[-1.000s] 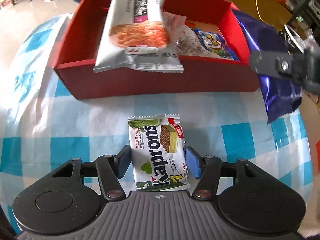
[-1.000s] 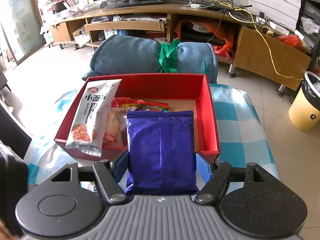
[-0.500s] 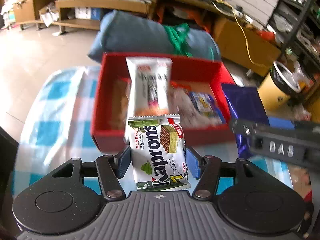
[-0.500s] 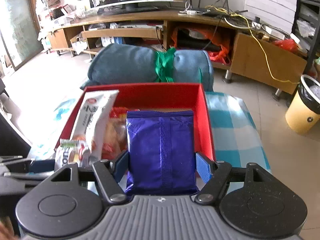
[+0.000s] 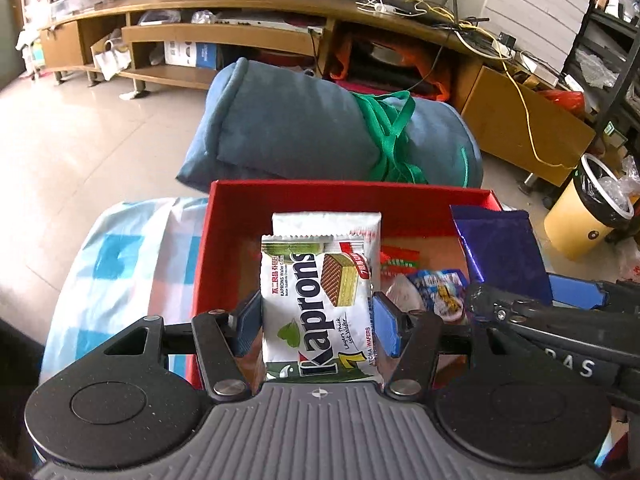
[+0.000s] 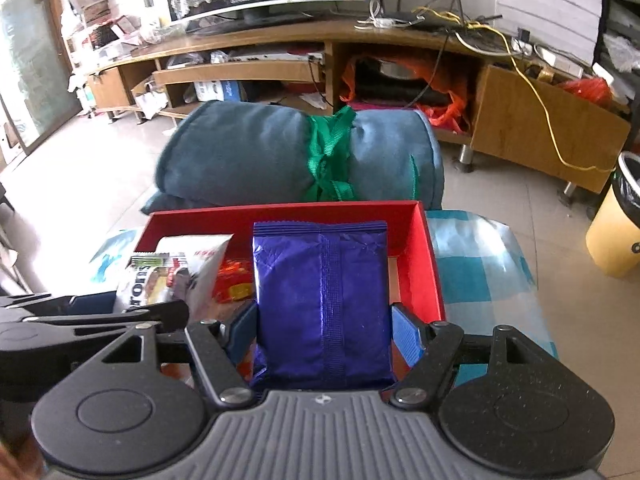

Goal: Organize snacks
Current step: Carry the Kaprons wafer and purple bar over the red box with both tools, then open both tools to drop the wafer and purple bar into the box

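Leftmost, a blue-and-white checked cloth (image 5: 132,264) was seen draped over the counter, with a red box (image 5: 202,264) set on it. Above the left part of the box, a Kaprons wafer pack (image 5: 318,308) was held upright in the left claw (image 5: 318,326), its blue pads pressed against both side edges of the pack. Behind the pack, a white snack bag (image 5: 326,222) was seen leaning inside the box, and small red and blue packets (image 5: 436,286) were spread on the box floor further right. Over the right part of the box, a purple snack bag (image 6: 322,300) was gripped upright by the right claw (image 6: 322,330), clamped at both sides. Beyond the box, a rolled blue blanket (image 6: 248,156) tied with green strap was seen on the floor.
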The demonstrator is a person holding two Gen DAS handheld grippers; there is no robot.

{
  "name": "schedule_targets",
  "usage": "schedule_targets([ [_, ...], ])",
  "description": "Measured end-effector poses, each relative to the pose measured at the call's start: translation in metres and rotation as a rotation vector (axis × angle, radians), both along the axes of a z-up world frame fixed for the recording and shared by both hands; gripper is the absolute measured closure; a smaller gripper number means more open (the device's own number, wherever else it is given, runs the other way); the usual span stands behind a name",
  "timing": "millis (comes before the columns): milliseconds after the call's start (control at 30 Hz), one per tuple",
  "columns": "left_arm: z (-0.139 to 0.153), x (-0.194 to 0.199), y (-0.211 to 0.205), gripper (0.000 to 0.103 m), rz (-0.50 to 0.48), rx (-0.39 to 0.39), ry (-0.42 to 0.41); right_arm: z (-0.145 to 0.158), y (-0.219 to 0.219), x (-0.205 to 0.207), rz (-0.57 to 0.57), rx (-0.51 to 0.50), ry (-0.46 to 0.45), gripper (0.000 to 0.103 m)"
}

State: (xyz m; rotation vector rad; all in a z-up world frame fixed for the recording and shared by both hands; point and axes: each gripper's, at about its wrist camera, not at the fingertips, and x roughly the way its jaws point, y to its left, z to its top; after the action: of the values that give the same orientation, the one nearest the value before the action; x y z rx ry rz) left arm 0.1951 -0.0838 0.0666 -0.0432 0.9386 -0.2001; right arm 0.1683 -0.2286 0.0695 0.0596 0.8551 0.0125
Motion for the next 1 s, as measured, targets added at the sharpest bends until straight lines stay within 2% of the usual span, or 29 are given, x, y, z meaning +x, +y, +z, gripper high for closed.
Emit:
schedule_targets([
  [533,-0.027,0.038,-0.020,0.038,-0.020,0.024,0.066,-0.035,-0.024,0.043,-0.050,0.005,0.093,0.037],
  [733,-0.021,0.039,-0.015,0.031,-0.009,0.013,0.074,-0.029,-0.026,0.042,-0.071,0.015,0.071,0.035],
  [833,-0.013,0.036,-0.013,0.028,-0.006,0.008,0.055,-0.023,-0.026,0.039,-0.076,0.002,0.050,0.033],
  [900,-0.008,0.034,-0.011,0.021,-0.006,-0.011,0.044,-0.021,-0.026,0.037,-0.082,-0.007,0.041,0.033],
  [1000,0.001,0.029,-0.009,0.019,-0.017,-0.031,0.027,-0.018,-0.026,0.034,-0.082,0.004,0.038,0.032],
])
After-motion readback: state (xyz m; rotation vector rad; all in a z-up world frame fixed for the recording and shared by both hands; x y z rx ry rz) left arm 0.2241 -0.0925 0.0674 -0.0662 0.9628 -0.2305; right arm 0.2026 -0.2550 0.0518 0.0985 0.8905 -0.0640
